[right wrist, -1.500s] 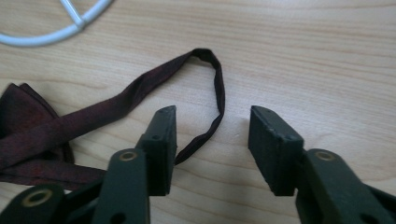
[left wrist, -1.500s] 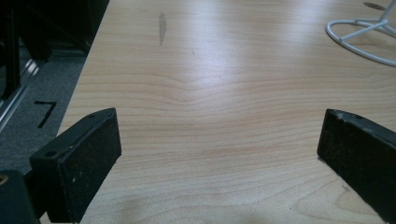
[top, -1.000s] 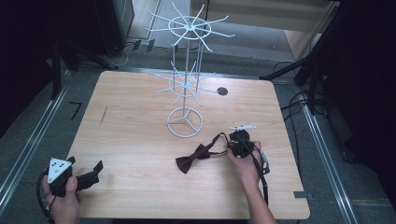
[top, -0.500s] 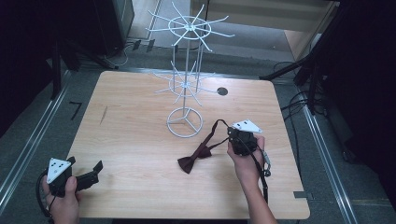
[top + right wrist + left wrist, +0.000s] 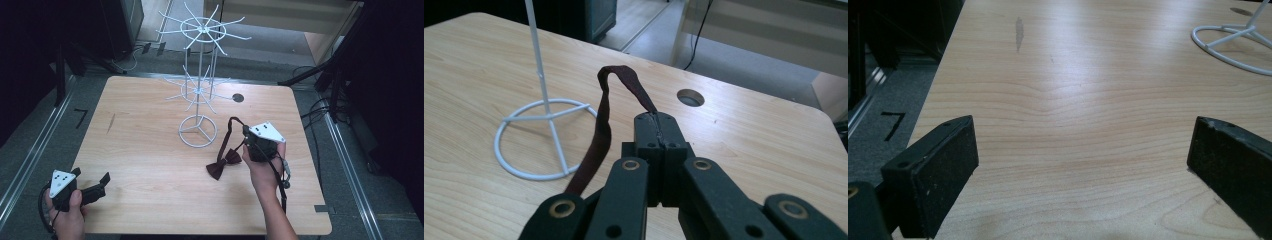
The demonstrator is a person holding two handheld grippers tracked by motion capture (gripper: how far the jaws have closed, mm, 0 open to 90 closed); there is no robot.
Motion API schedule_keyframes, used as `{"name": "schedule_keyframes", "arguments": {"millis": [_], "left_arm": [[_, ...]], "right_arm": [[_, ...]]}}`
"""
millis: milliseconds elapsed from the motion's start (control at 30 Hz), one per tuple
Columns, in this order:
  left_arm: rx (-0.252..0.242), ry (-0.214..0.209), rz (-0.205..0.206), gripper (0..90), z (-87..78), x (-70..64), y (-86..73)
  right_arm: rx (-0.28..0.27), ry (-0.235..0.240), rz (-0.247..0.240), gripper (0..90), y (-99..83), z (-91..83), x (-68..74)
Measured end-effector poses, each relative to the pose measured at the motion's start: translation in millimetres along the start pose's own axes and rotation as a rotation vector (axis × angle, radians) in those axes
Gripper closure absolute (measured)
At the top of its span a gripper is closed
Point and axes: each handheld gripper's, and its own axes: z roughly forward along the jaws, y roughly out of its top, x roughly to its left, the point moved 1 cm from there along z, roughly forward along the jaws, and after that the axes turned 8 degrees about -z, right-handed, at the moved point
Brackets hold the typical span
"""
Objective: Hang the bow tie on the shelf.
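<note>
Since a second ago you have lifted your right gripper (image 5: 246, 134) and turned it toward the white wire stand (image 5: 198, 85); its jaws are pressed together on the strap (image 5: 624, 80) of the dark red bow tie (image 5: 223, 164), and the strap now arches up from the jaw tips and falls down the left side in the right gripper view. The bow itself has slid a little nearer the stand and hangs or rests just left of your right hand (image 5: 262, 170), at the table's right middle; whether it touches the wood I cannot tell. Your left gripper (image 5: 92, 187) has stayed at the near left corner, jaws spread wide over bare wood. The table (image 5: 140, 150) is pale wood grain with a dark streak toward its far left and a round cable hole (image 5: 238, 97) at the far right, beyond the stand's ring base. Around it lie grey floor, metal rails along both sides, and cables on the right.
</note>
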Motion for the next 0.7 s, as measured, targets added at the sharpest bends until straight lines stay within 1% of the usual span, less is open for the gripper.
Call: {"name": "schedule_keyframes", "arguments": {"millis": [33, 133, 200, 367, 433, 567, 700], "left_arm": [[0.0, 0.001, -0.001, 0.4, 0.0, 0.2, 0.0], [-0.003, -0.001, -0.005, 0.4, 0.0, 0.2, -0.1], [-0.002, 0.0, -0.002, 0.4, 0.1, 0.1, 0.0], [0.0, 0.0, -0.001, 0.4, 0.0, 0.0, 0.0], [0.0, 0.0, -0.001, 0.4, 0.0, 0.0, 0.0], [-0.001, 0.0, -0.001, 0.4, 0.0, 0.0, 0.0], [0.002, 0.0, 0.0, 0.4, 0.1, 0.1, 0.1]], "right_arm": [[-0.002, 0.003, 0.006, 90.0, 1.4, -0.2, 0.0], [-0.013, -0.002, -0.003, 90.0, 5.5, -1.2, -1.0], [-0.026, -0.005, 0.005, 90.0, 8.3, -3.1, -2.1], [-0.049, -0.014, 0.012, 90.0, 15.3, -6.4, -7.7], [-0.048, -0.018, 0.014, 90.0, 18.9, -6.7, -10.4], [-0.072, -0.023, 0.023, 90.0, 27.1, -8.5, -14.9], [-0.086, -0.023, 0.024, 90.0, 34.8, -9.1, -16.3]]}}
